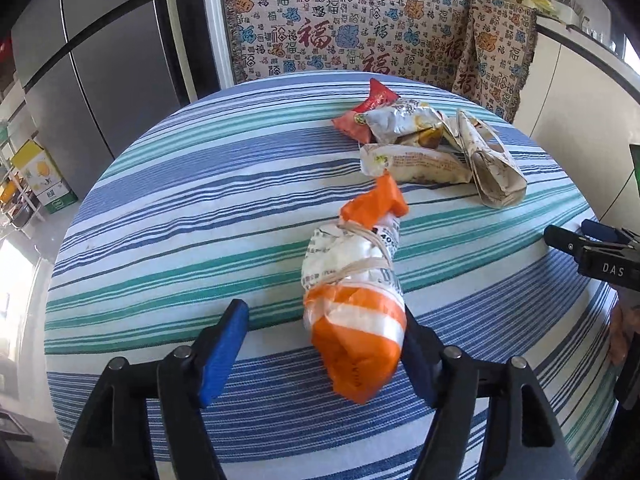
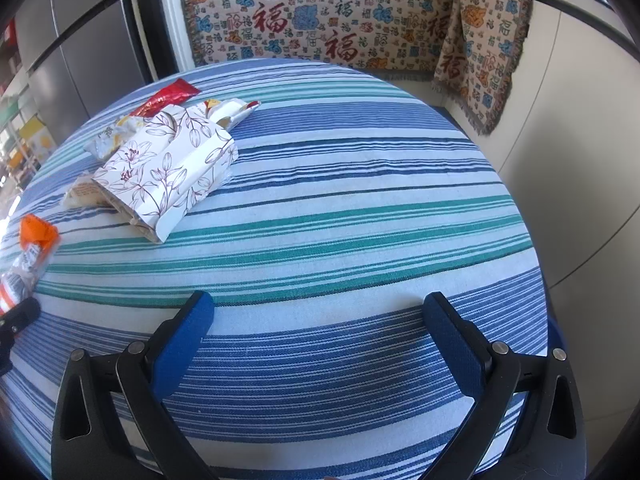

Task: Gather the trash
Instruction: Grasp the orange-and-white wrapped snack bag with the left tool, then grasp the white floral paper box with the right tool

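Note:
An orange and white plastic packet (image 1: 356, 300), bound with rubber bands, lies on the striped tablecloth (image 1: 180, 220). My left gripper (image 1: 324, 332) is open around its near end; the right finger touches it, the left finger is apart. Beyond it lies a pile of trash: a red wrapper (image 1: 368, 108), silver wrappers (image 1: 404, 124) and a floral paper bag (image 1: 492, 164). My right gripper (image 2: 320, 320) is open and empty over bare cloth. The floral bag (image 2: 168, 168), red wrapper (image 2: 172, 94) and orange packet (image 2: 28, 256) show at its left.
The round table (image 2: 360, 200) stands against a bench with a patterned throw (image 1: 340, 20). A grey fridge (image 1: 100, 60) stands at the left, white cabinets (image 2: 580, 140) at the right. A yellow and green carton (image 1: 44, 176) sits on the floor at the left.

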